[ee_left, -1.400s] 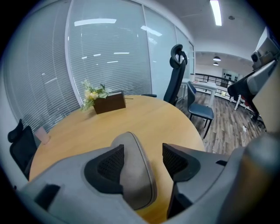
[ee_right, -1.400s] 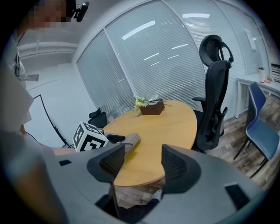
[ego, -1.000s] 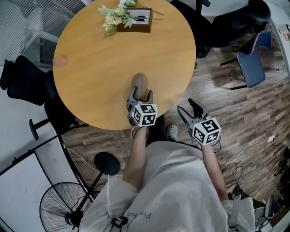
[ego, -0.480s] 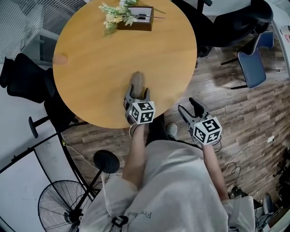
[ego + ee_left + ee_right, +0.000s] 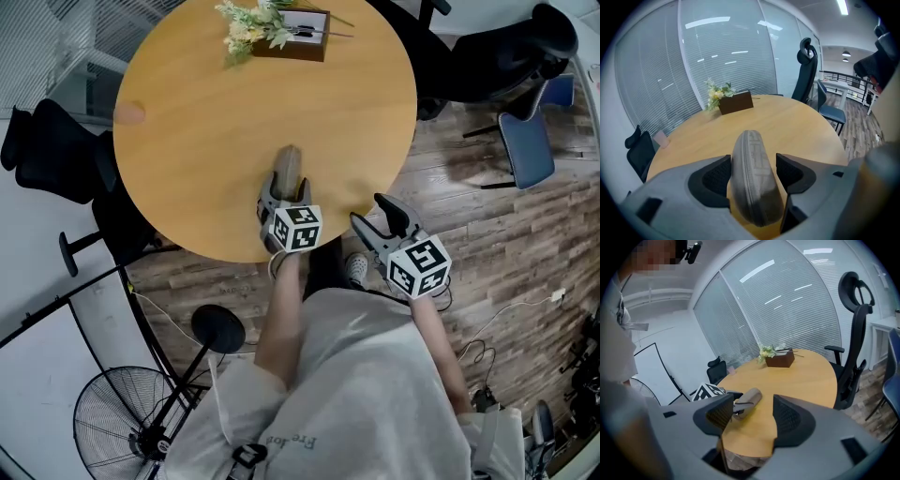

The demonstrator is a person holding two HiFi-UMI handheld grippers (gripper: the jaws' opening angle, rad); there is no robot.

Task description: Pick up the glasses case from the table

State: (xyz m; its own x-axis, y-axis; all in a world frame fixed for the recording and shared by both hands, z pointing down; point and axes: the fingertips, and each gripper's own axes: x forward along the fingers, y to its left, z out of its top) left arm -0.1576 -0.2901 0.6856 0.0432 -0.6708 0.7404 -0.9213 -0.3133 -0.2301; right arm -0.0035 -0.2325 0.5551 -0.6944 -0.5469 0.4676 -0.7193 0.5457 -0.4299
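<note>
Left gripper (image 5: 286,194) is clamping glasses case (image 5: 289,166), hiding its near end; right gripper (image 5: 373,214) is hanging wide open, empty, beside table (image 5: 206,122).

The bare left forearm (image 5: 279,319) stretches forward; the left gripper (image 5: 286,194) points ahead with its jaws closed against both sides of the glasses case (image 5: 288,165), seemingly pinching it. Beside it the right gripper (image 5: 376,218) angles up-left, jaws apart, nothing between them

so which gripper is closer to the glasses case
Left. The left gripper has its jaws on the glasses case; the right gripper hangs off the table edge, apart from it.
</note>
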